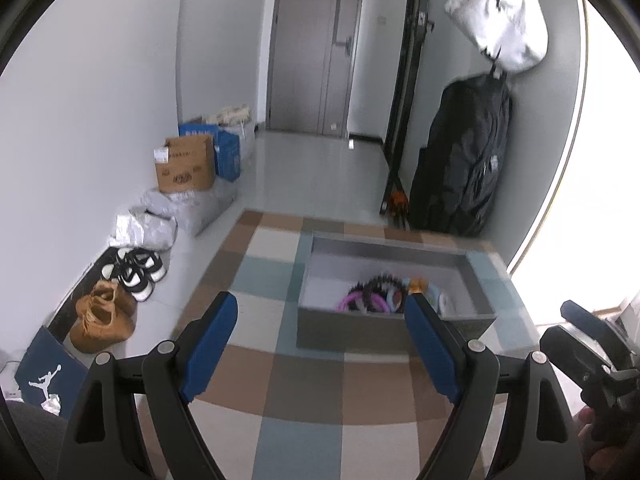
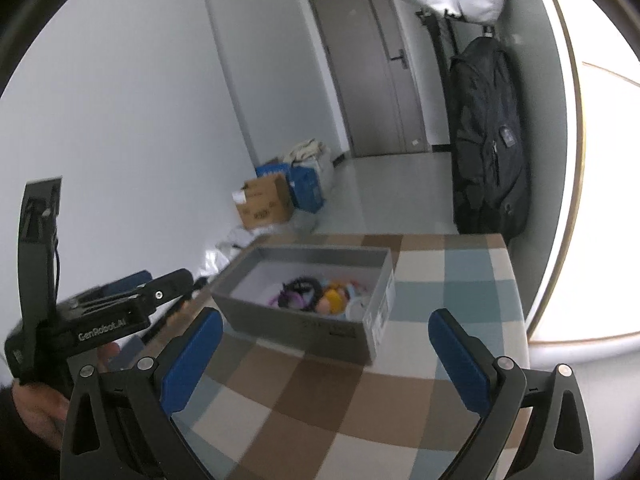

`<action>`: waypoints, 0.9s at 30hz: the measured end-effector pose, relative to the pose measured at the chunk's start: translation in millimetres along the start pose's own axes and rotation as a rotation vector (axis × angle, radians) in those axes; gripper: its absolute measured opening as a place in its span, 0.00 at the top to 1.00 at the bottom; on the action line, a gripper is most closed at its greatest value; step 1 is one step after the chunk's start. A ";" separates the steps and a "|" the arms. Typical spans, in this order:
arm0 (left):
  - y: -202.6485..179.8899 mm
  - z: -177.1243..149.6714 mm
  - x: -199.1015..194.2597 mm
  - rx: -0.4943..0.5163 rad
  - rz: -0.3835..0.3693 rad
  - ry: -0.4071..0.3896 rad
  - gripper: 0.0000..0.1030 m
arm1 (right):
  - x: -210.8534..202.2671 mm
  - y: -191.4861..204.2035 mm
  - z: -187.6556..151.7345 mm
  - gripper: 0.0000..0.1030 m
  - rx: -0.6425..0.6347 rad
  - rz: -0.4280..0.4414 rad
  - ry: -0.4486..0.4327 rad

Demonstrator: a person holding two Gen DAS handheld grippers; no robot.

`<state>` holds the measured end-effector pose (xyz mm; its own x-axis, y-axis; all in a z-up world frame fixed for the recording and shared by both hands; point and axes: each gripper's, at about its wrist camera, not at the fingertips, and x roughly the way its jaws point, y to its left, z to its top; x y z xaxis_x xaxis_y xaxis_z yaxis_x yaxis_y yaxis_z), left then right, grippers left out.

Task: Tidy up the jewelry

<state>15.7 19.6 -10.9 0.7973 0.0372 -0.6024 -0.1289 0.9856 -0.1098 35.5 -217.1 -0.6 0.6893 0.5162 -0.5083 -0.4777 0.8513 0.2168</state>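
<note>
I held my left gripper (image 1: 320, 312) and right gripper (image 2: 324, 332) spread wide and empty before the grey box (image 1: 360, 332), where the hair hoops (image 1: 372, 294) already lay heaped together.

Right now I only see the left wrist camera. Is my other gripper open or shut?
Observer: Open. The right wrist view shows the right gripper with its blue pads wide apart and nothing between them.
Operator: Is there anything on the outside of the box?
Observer: Yes. The grey box has a white label on its right end wall.
Operator: Is anything written on my left gripper?
Observer: Yes. White lettering on its black body reads GenRobot.AI.
</note>
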 end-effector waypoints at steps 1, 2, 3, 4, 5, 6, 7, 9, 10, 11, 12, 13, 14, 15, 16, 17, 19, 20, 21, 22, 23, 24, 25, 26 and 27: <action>-0.8 -0.4 4.5 0.003 -0.005 0.019 0.20 | 3.7 -1.2 -2.2 0.00 0.001 -0.003 0.015; -1.1 -0.7 6.3 0.003 -0.006 0.026 0.20 | 7.9 -3.2 -3.5 0.00 0.009 -0.006 0.030; -1.7 -1.1 7.3 0.004 -0.007 0.029 0.20 | 12.5 -5.9 -3.3 0.00 0.027 -0.006 0.045; -2.2 -0.9 7.9 0.007 -0.010 0.030 0.20 | 14.4 -8.2 -3.4 0.00 0.039 -0.003 0.049; -2.7 -1.2 8.8 0.007 -0.010 0.033 0.20 | 15.4 -9.6 -3.4 0.00 0.047 -0.002 0.049; -2.9 -0.7 10.0 0.007 -0.011 0.041 0.20 | 16.8 -11.5 -2.9 0.00 0.055 -0.004 0.048; -3.0 -1.5 11.2 0.007 -0.010 0.047 0.20 | 18.5 -12.7 -2.6 0.00 0.059 -0.005 0.050; -1.8 -2.0 15.3 -0.002 -0.007 0.068 0.20 | 21.9 -14.6 -2.4 0.00 0.076 -0.007 0.062; -1.2 -2.6 17.1 -0.007 -0.005 0.078 0.20 | 23.2 -15.9 -2.3 0.00 0.086 -0.007 0.066; -0.4 -3.1 19.0 -0.011 -0.005 0.084 0.20 | 24.4 -17.0 -2.4 0.00 0.096 -0.005 0.068; 0.7 -3.1 19.8 -0.019 -0.005 0.091 0.20 | 25.1 -17.8 -2.4 0.00 0.103 -0.004 0.070; 1.5 -3.3 21.6 -0.024 -0.007 0.094 0.20 | 25.8 -18.4 -2.3 0.00 0.108 -0.005 0.072; 1.9 -2.9 21.5 -0.027 -0.009 0.094 0.20 | 26.3 -18.8 -2.2 0.00 0.110 -0.006 0.072; 1.5 -2.7 21.2 -0.027 -0.009 0.093 0.20 | 26.1 -19.1 -2.1 0.00 0.112 -0.004 0.071; 1.0 -2.3 19.9 -0.027 -0.010 0.090 0.20 | 26.0 -19.2 -1.4 0.00 0.112 -0.004 0.070; 0.7 -1.6 19.8 -0.026 -0.010 0.089 0.20 | 26.1 -19.3 -1.2 0.00 0.111 -0.005 0.069; -0.1 -0.9 19.6 -0.025 -0.013 0.087 0.20 | 25.9 -19.7 -1.2 0.00 0.111 -0.006 0.069; -0.5 -0.6 20.4 -0.024 -0.013 0.086 0.20 | 26.1 -19.7 -1.1 0.00 0.112 -0.005 0.070; -0.7 -0.4 21.0 -0.023 -0.011 0.086 0.20 | 26.2 -20.1 -1.2 0.00 0.116 -0.006 0.071; -1.5 -0.4 21.1 -0.024 -0.013 0.089 0.20 | 26.4 -20.9 -1.4 0.00 0.119 -0.005 0.072; -0.9 -0.1 21.7 -0.026 -0.017 0.091 0.20 | 26.4 -21.3 -1.5 0.00 0.121 -0.004 0.073; -1.6 -0.1 21.5 -0.026 -0.017 0.093 0.20 | 26.4 -21.5 -1.5 0.00 0.123 -0.004 0.074; -1.7 0.1 21.8 -0.025 -0.017 0.094 0.20 | 26.4 -21.5 -1.4 0.00 0.123 -0.003 0.076; -2.0 0.4 21.8 -0.022 -0.016 0.094 0.20 | 26.5 -21.8 -1.2 0.00 0.123 -0.003 0.076; -2.8 0.5 20.8 -0.019 -0.015 0.092 0.20 | 26.3 -21.6 -1.1 0.00 0.122 -0.002 0.074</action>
<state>32.9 17.7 -22.7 0.7420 0.0064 -0.6704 -0.1295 0.9825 -0.1339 63.3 -222.0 -19.6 0.6459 0.5097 -0.5684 -0.4032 0.8599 0.3129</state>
